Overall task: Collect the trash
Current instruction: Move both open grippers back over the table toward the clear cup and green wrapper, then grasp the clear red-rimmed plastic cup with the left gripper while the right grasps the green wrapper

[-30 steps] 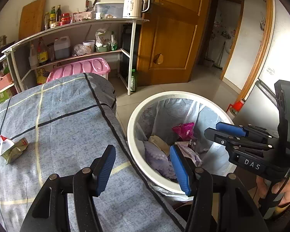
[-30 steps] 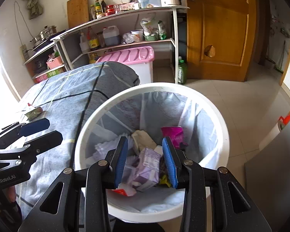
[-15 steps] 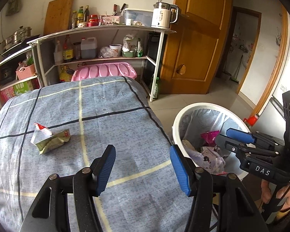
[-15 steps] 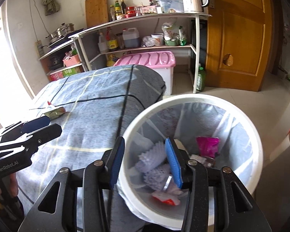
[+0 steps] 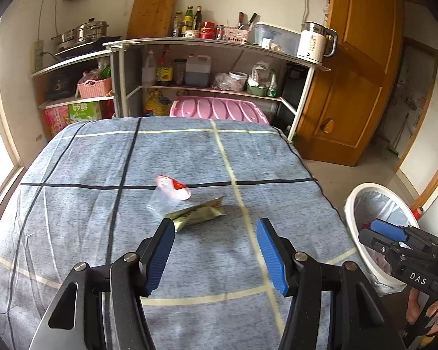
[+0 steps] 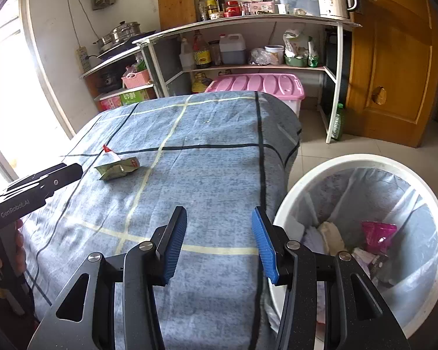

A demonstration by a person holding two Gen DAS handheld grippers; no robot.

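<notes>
Wrappers [image 5: 189, 207] lie at twelve o'clock on blue cloth [image 5: 102, 233]; bin [image 6: 365, 163] at three; my left gripper [image 5: 214, 250] and right gripper [image 6: 219, 242] gape, released and empty.

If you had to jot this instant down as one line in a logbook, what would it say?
left gripper: open, empty, facing green wrapper | clear red-tipped packet: beside it on blue cloth | right gripper: just opened, empty | white bin: holds trash

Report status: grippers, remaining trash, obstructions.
Left gripper open, empty; right gripper open, empty, jaws just widened. Green wrapper and clear packet on tablecloth. Nothing in the way.
</notes>
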